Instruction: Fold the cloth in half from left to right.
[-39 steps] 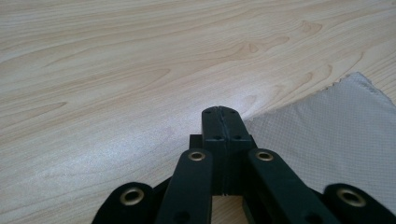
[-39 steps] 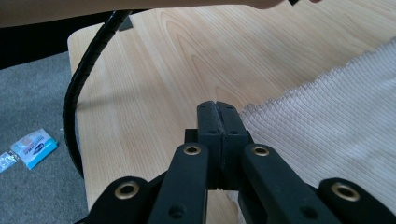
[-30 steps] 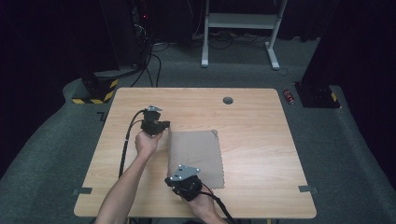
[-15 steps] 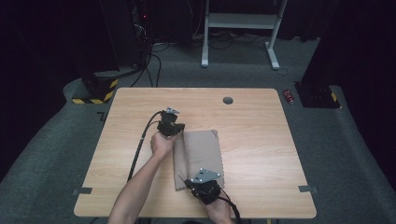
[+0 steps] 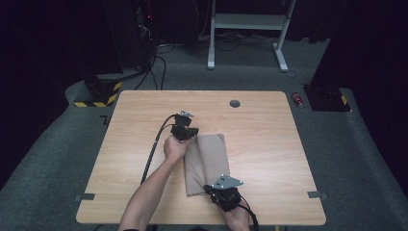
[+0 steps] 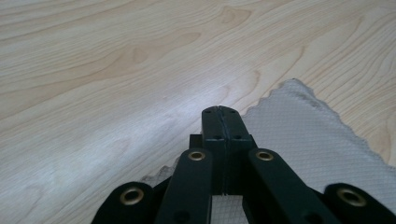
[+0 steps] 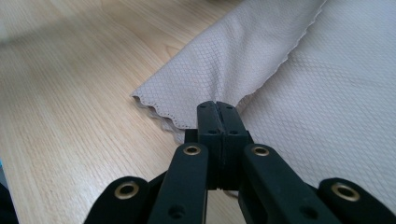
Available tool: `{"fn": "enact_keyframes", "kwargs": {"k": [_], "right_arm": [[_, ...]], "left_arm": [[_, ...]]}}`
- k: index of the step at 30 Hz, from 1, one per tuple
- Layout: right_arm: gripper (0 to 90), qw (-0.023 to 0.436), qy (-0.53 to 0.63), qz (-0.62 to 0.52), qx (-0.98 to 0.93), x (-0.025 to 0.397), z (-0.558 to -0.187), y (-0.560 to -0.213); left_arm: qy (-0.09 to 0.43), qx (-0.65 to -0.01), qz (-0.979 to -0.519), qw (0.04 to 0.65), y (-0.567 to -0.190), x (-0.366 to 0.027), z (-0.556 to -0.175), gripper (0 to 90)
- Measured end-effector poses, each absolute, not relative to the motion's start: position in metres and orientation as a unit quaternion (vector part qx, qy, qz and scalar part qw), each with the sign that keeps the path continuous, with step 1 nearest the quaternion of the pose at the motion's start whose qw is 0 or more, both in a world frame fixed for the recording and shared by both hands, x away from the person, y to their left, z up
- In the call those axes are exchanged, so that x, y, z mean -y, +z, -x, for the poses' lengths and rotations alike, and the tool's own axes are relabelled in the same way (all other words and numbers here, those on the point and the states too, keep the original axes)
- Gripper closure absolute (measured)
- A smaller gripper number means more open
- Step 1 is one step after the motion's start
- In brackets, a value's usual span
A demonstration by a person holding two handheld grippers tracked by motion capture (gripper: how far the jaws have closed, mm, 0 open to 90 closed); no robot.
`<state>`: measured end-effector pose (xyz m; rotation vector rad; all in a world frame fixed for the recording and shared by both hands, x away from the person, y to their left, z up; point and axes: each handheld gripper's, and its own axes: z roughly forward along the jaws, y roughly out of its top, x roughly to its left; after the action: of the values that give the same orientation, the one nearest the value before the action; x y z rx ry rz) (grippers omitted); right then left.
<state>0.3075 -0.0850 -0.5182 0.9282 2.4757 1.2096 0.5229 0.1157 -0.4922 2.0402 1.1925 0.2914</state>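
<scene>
The beige cloth (image 5: 207, 161) lies mid-table (image 5: 269, 144), its left side folded over. The left gripper (image 5: 185, 131) pinches its far corner; the right gripper (image 7: 217, 109) clamps the near scalloped corner, the doubled layers plain in the right gripper view. A cable hole (image 5: 235, 103) sits beyond.

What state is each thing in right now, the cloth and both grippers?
Cloth: lying on the table, left part folded over onto the rest.
Left gripper: shut on the cloth's far corner.
Right gripper: shut on the cloth's near corner.
</scene>
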Motion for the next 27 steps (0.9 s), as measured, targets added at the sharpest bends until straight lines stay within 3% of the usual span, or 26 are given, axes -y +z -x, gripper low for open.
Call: {"fn": "enact_keyframes", "kwargs": {"k": [27], "right_arm": [[89.9, 0.140, 0.404, -0.334, -0.840, 0.112, -0.304, -0.516]], "left_arm": [[0.111, -0.447, -0.800, 0.385, -0.490, -0.088, -0.527, 90.0]]}}
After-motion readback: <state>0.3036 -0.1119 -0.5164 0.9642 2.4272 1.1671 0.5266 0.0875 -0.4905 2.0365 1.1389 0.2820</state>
